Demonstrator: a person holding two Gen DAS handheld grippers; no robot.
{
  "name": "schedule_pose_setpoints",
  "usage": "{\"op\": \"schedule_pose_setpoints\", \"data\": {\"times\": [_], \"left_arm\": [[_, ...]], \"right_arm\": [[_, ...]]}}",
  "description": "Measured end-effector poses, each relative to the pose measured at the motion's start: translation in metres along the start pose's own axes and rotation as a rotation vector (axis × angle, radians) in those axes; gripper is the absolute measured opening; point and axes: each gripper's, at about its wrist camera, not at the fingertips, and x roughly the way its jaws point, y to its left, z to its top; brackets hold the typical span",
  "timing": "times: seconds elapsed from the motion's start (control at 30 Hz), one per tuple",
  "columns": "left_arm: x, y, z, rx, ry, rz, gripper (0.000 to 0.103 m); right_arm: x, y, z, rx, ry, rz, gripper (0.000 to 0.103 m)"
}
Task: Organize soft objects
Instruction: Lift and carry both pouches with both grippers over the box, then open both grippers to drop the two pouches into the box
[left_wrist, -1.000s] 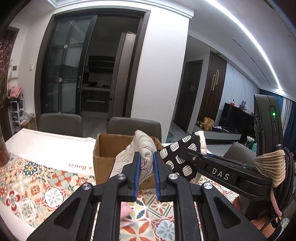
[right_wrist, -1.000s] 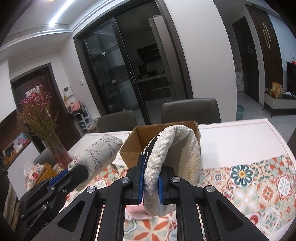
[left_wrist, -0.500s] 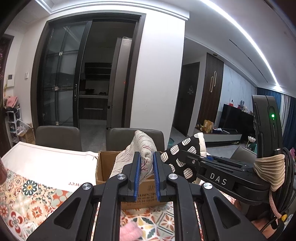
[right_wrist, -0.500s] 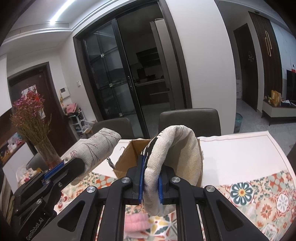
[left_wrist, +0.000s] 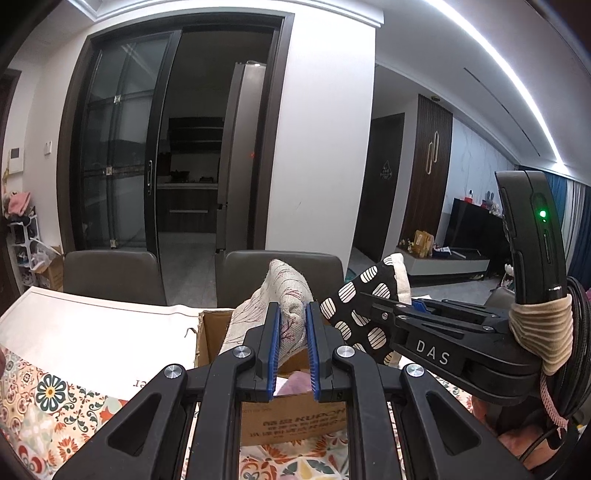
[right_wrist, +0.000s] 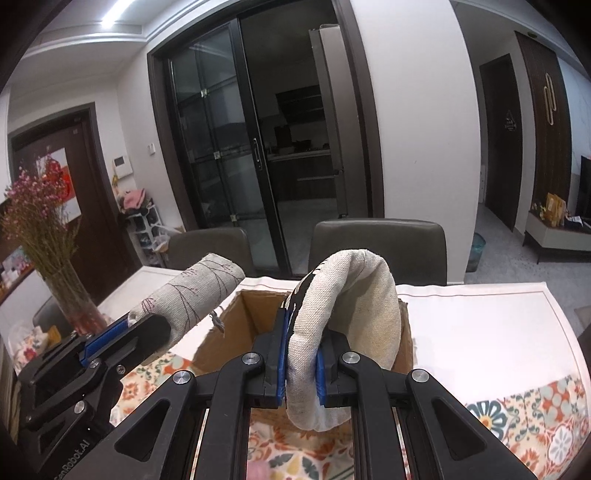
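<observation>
Beige branch-print oven mitt (left_wrist: 286, 299) is pinched in the left tool (left_wrist: 291, 349); the right tool (right_wrist: 301, 363) pinches a folded oven mitt (right_wrist: 351, 317), both above the cardboard box (right_wrist: 236, 325) on the surface (right_wrist: 498, 332). Only the left view shows its black spotted side (left_wrist: 354, 306) and a pinkish item (left_wrist: 295, 380) inside. Both tools have moved closer over the box.

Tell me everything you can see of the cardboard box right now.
The cardboard box is plain brown corrugated card, open-topped, standing upright on the patterned tablecloth, ahead of both tongs. Its near wall carries upside-down print, and something pinkish-purple lies inside. The twig-print mitt in the left tongs and the dotted mitt in the right tongs are held in front of it; contact unclear.
</observation>
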Motion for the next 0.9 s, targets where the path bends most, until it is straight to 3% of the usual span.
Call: {"op": "schedule_pose_setpoints", "data": {"times": [0.57,0.63,0.7,0.9], "left_arm": [[0.068,0.009,-0.012,0.037,0.121,0.022,0.018],[0.071,0.01,-0.012,0.034,0.133,0.024,0.019],[0.073,0.01,-0.013,0.027,0.144,0.026,0.02],[0.062,0.011,-0.016,0.03,0.141,0.05,0.03]], "right_arm": [[0.074,-0.019,-0.003,-0.007,0.152,-0.015,0.015],[0.081,-0.024,-0.005,0.009,0.188,-0.011,0.021],[0.085,-0.028,-0.007,0.03,0.215,-0.015,0.037],[0.08,-0.028,-0.009,0.032,0.234,-0.048,0.048]]}}
